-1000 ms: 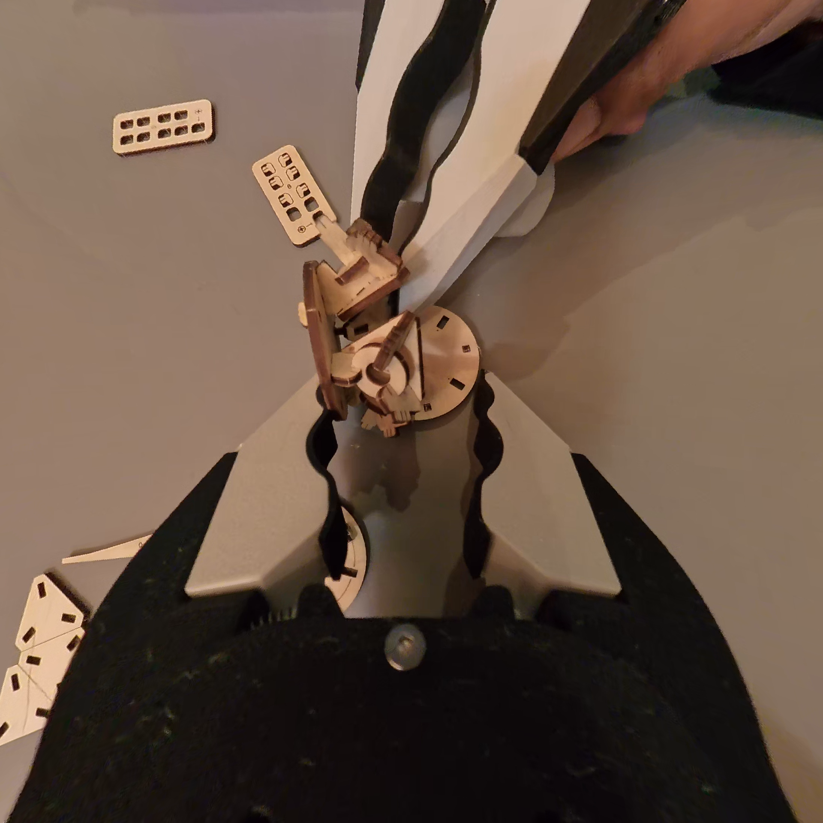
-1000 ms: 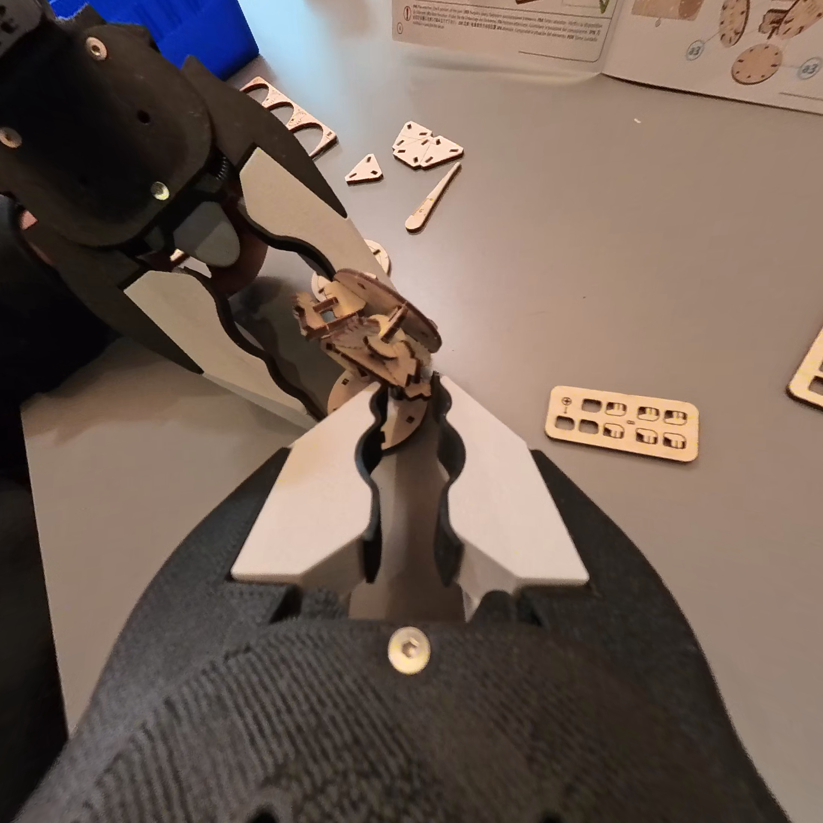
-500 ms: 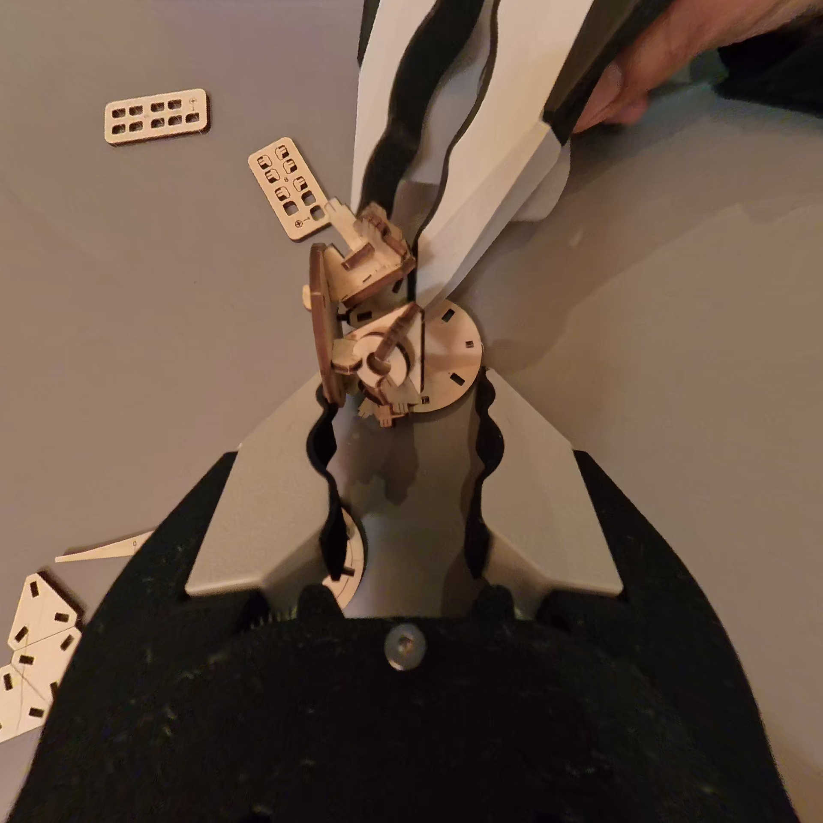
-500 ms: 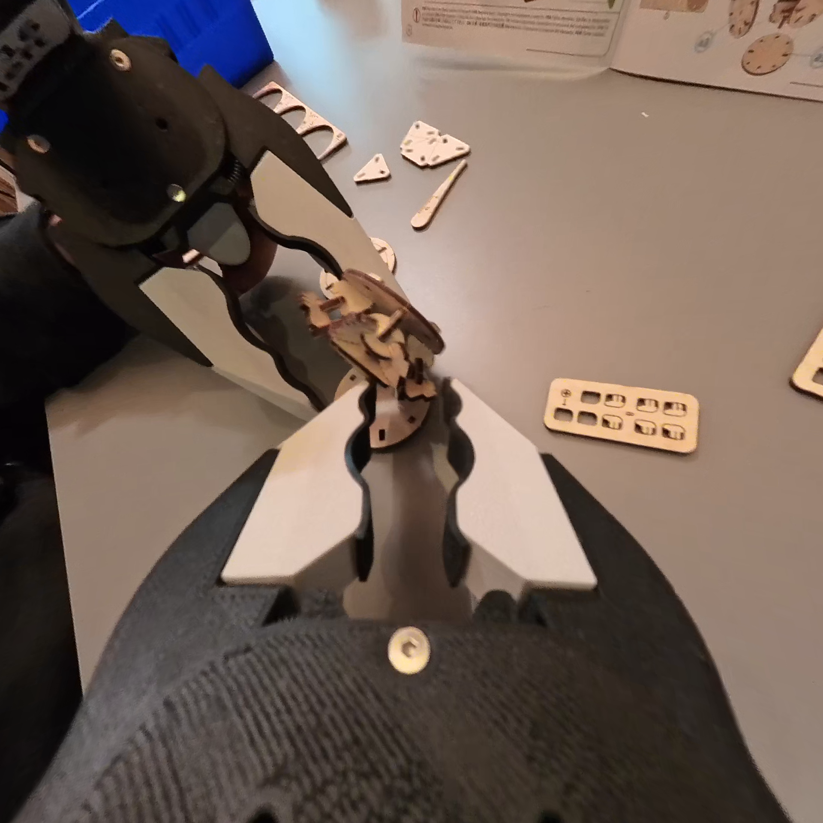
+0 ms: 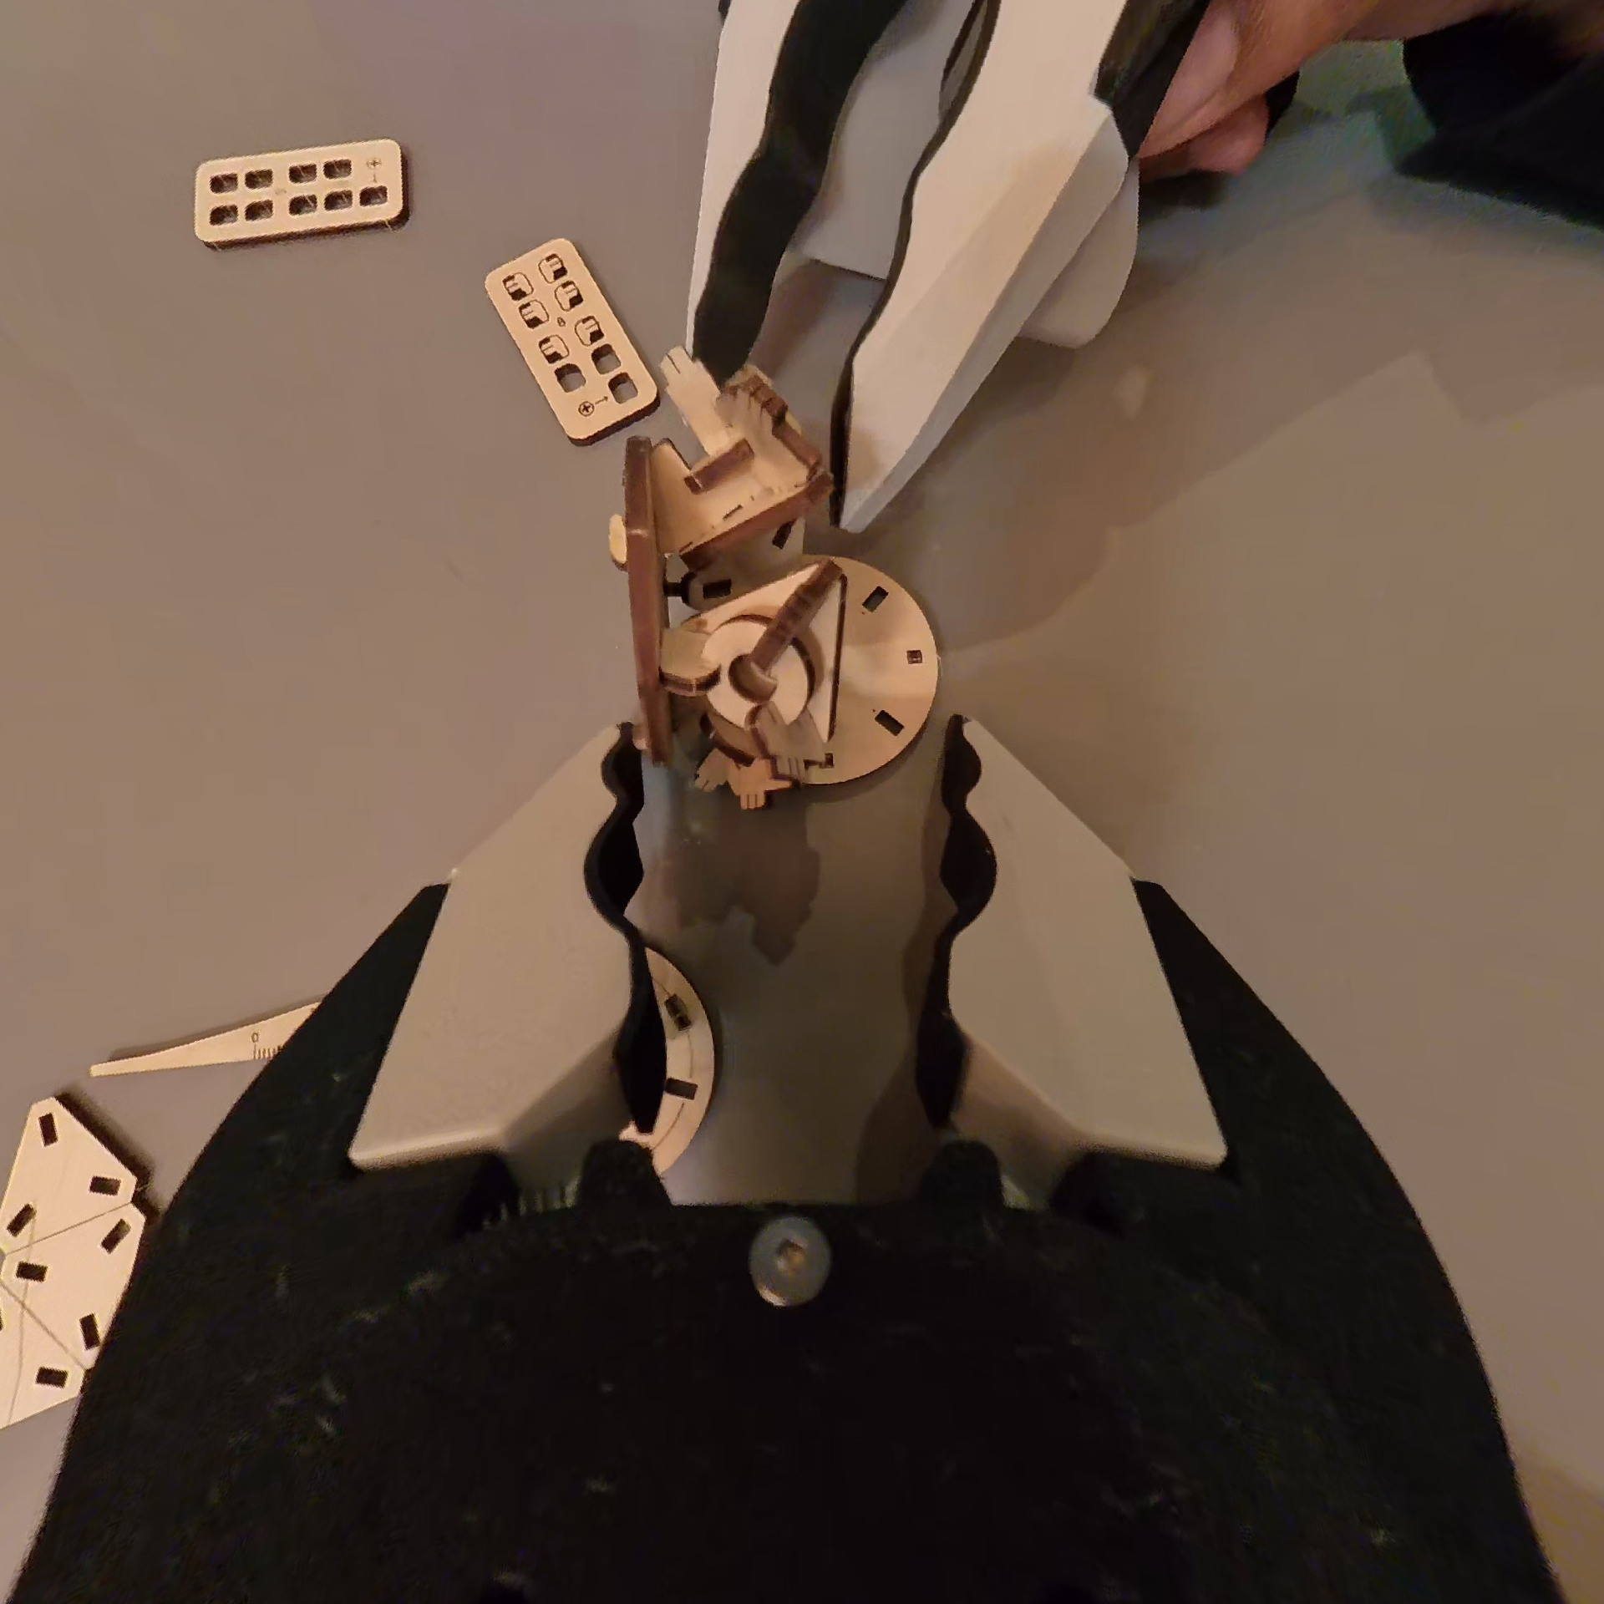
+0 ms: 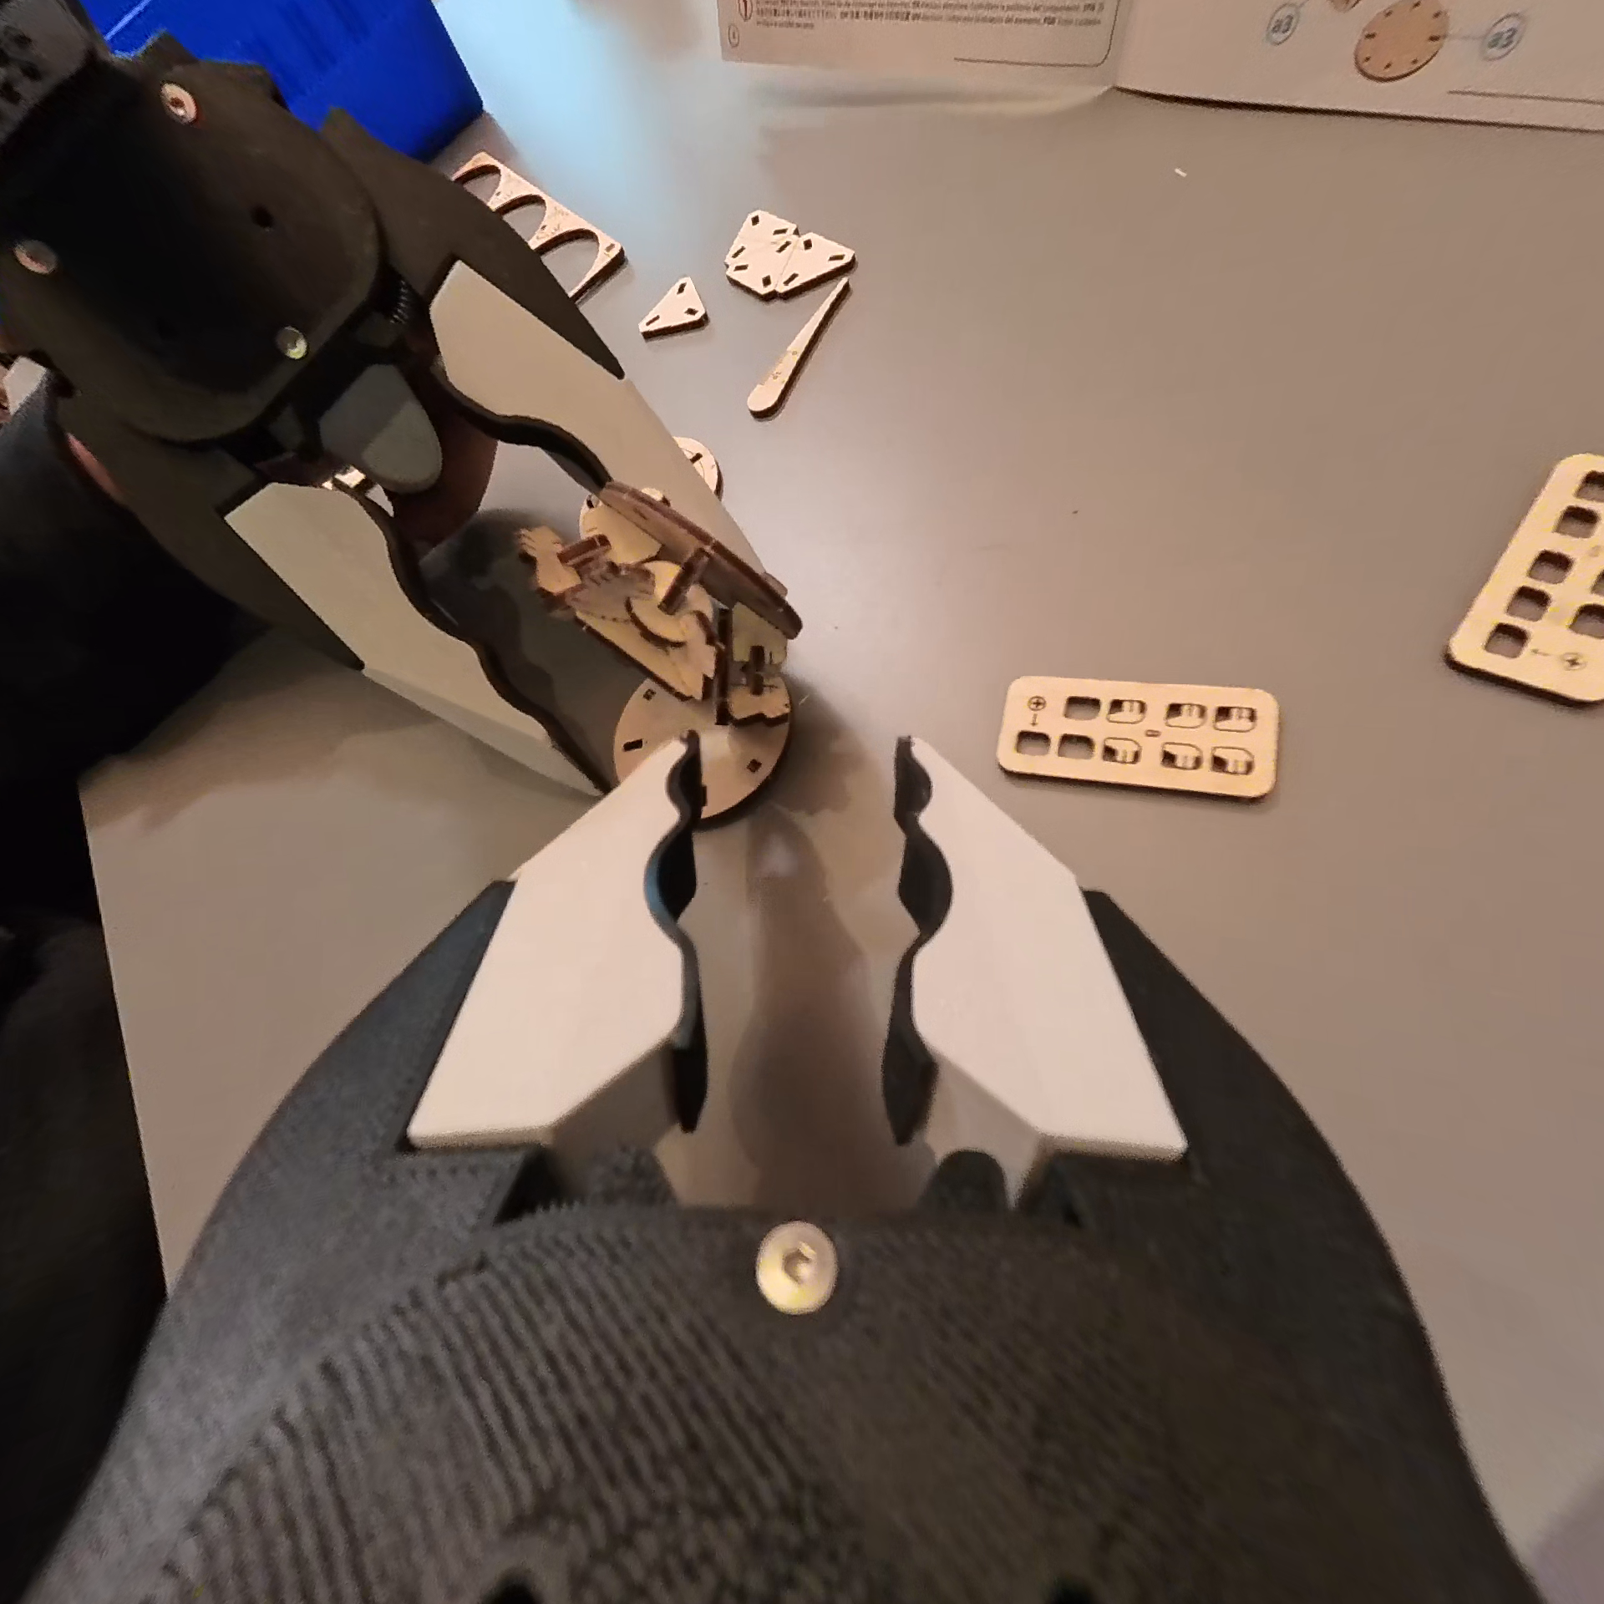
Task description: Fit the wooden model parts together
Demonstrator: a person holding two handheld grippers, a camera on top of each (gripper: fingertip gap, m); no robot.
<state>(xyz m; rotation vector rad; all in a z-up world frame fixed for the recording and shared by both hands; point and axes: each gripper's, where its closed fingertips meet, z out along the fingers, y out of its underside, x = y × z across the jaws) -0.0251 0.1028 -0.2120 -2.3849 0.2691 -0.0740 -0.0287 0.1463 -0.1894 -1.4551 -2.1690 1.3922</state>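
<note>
A small wooden assembly (image 5: 746,660) of laser-cut pieces stands tilted on a round wooden disc (image 5: 894,660) on the grey table (image 5: 1215,694). My left gripper (image 5: 790,738) is open around its near end. The assembly's dark upright disc leans on the left fingertip (image 5: 621,764), and the right pad stands clear of the wood. My right gripper (image 6: 797,746) is open and empty just short of the round disc (image 6: 686,764), with the assembly (image 6: 668,599) ahead and to the left. In the left wrist view its fingers (image 5: 920,347) hang apart over the assembly's far end.
Two slotted wooden cards (image 5: 299,193) (image 5: 568,338) lie far left; the right wrist view shows them to the right (image 6: 1137,738) (image 6: 1536,608). Triangular plates (image 6: 785,256), a pointed stick (image 6: 798,347), an arched strip (image 6: 538,217), a blue bin (image 6: 295,52) and an instruction sheet (image 6: 911,26) lie beyond. Left tips to right tips: about 6 centimeters.
My right gripper opened, let go of the assembly's far end and drew back a little. My left jaws widened slightly. The assembly stayed where it was, on the round disc.
</note>
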